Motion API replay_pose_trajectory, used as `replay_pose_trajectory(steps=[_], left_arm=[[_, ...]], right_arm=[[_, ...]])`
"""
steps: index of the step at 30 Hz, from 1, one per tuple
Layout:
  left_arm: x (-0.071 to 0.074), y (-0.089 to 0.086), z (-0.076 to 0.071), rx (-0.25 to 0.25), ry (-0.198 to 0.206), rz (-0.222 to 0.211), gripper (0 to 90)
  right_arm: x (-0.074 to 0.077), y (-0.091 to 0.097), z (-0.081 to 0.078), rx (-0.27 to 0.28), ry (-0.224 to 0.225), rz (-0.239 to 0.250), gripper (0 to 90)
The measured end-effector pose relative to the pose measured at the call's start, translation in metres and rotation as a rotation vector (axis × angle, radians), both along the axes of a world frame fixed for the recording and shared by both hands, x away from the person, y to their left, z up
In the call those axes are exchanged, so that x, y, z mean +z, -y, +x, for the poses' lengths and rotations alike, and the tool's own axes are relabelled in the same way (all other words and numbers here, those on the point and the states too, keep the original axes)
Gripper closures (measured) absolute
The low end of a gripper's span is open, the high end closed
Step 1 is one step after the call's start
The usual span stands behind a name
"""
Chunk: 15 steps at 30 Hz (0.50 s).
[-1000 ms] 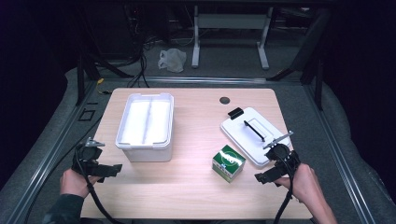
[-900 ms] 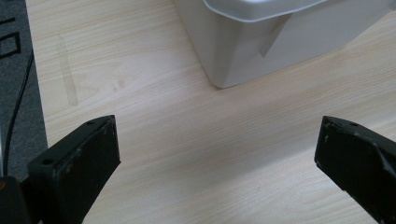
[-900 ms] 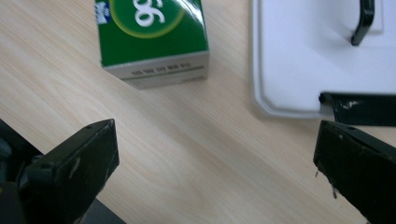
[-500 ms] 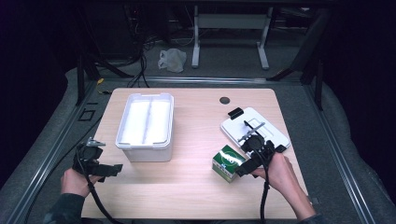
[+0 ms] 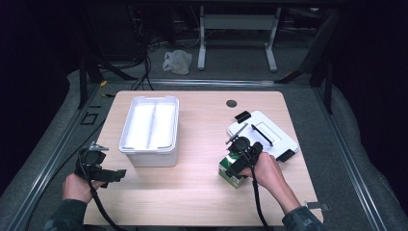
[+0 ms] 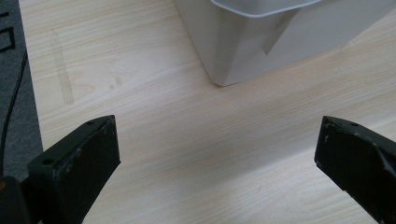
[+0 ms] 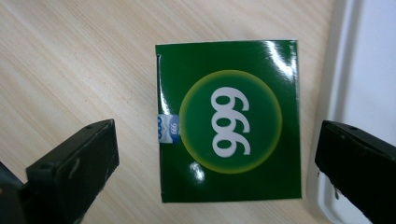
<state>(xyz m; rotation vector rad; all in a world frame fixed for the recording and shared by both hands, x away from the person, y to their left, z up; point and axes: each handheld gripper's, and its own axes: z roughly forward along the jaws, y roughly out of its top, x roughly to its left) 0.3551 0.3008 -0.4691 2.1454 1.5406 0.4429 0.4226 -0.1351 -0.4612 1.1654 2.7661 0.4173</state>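
- I have the right gripper [image 5: 239, 162] directly above the green box [image 7: 228, 122], camera looking straight down on its top face; I judge this the line-up for a pick from above.
- Its fingers [image 7: 74, 168] stand wide apart, one either side of the box and clear of both edges, gripping nothing.
- The green box sits on the worktop [image 5: 202, 192] at the front right, just beside the white lid [image 5: 269, 132], whose rim shows at the right edge of the right gripper view. That closeness leaves little room for the far finger; I judge a clip on the lid possible.
- Box condition: square glossy green top, yellow-rimmed green disc printed "999" in white, small blue-and-white seal tab at one edge. Corners look sound; no dents seen.
- I hold the left gripper [image 5: 101, 168] low at the front left, near a corner of the white bin [image 5: 150, 126], fingers [image 6: 79, 154] apart over bare wood, holding nothing. I judge it parked clear.
- The white bin stands open and looks empty, a likely destination.
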Motion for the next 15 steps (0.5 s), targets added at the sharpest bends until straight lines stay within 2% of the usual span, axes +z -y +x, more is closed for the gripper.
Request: replay_pose_trajectory(steps=[6,14,15], left_arm=[[-0.001,0.001,0.001,-0.003,-0.006,0.004,0.1],[-0.002,0.001,0.001,-0.007,-0.012,0.01,0.1],[-0.002,0.001,0.001,-0.008,-0.012,0.01,0.1]], right_arm=[[-0.015,-0.011,0.016,0.011,-0.078,-0.038,0.0],[-0.029,-0.017,0.026,0.007,-0.108,-0.077,0.0],[-0.034,-0.019,0.027,0.002,-0.124,-0.087,0.0]])
